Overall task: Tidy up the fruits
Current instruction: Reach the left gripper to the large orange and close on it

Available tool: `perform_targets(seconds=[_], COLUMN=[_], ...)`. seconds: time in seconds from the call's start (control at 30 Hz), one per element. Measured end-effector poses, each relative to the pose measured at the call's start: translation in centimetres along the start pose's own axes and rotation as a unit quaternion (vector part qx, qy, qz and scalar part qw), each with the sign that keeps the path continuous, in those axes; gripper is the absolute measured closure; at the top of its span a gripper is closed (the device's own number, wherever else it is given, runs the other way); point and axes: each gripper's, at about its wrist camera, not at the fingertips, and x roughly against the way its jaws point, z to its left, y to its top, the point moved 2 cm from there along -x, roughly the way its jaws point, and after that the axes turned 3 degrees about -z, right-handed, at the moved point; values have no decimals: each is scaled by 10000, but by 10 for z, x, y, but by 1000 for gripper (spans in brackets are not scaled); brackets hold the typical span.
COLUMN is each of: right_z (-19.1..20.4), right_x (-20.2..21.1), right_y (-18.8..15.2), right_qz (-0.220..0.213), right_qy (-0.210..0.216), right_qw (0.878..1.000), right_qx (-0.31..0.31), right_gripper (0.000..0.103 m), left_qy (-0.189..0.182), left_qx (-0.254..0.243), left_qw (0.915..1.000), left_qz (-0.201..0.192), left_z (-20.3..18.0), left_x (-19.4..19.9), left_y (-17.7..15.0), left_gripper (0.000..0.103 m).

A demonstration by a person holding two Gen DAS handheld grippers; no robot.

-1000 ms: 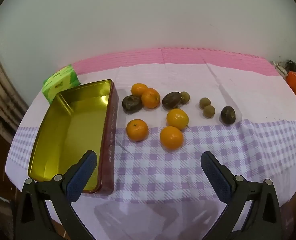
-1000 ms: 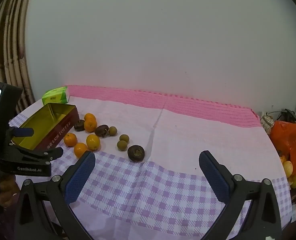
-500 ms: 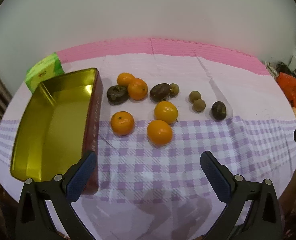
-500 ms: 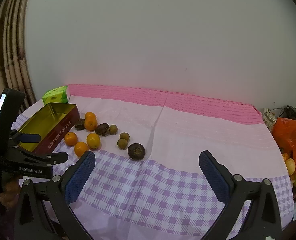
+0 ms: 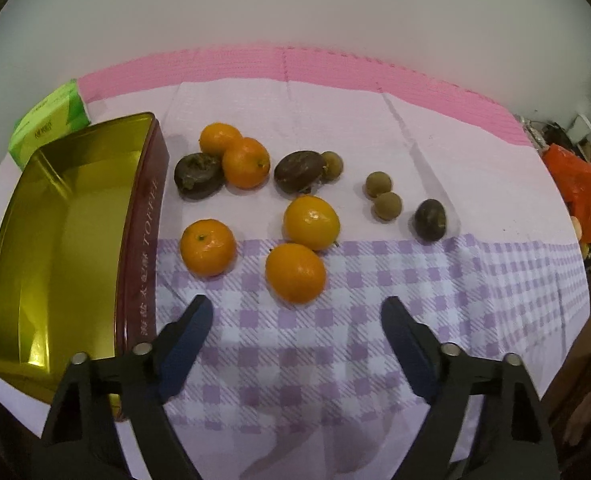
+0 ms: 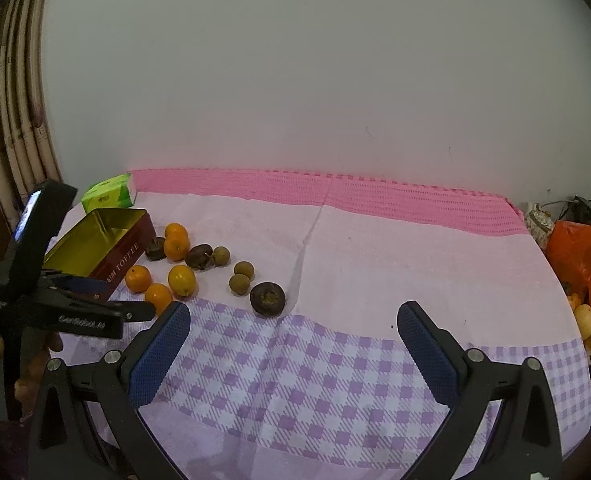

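A table under a pink and lilac-checked cloth [image 5: 335, 360] stands against a plain pale wall, a curtain [image 6: 3, 128] at far left. Since a second ago the left tool [image 5: 295, 316] has dropped nearer the fruit, its jaws just narrowing yet released, nothing between them. The right tool [image 6: 293, 320] gapes empty. Glossy oranges [image 5: 295, 266], wrinkled dark fruits [image 5: 299, 171] and small brown ones [image 5: 387, 206] lie loose right of the open gold tin [image 5: 139, 240].
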Motion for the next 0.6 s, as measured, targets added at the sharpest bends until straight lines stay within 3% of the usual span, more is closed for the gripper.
perform_targets(seconds=[0.4, 0.6], right_z=[-5, -7], right_x=[-4, -7], right_y=[0, -1], right_qz=[98, 166], right_qy=[-7, 2], right_qw=[9999, 9998], right_qx=[-78, -107], right_gripper=[0, 0], left_qy=[-6, -30], left_qx=[120, 156], left_qw=[9993, 9992], left_qz=[360, 360], left_z=[3, 9], left_x=[-34, -46], left_y=[10, 10], left_gripper=[39, 56])
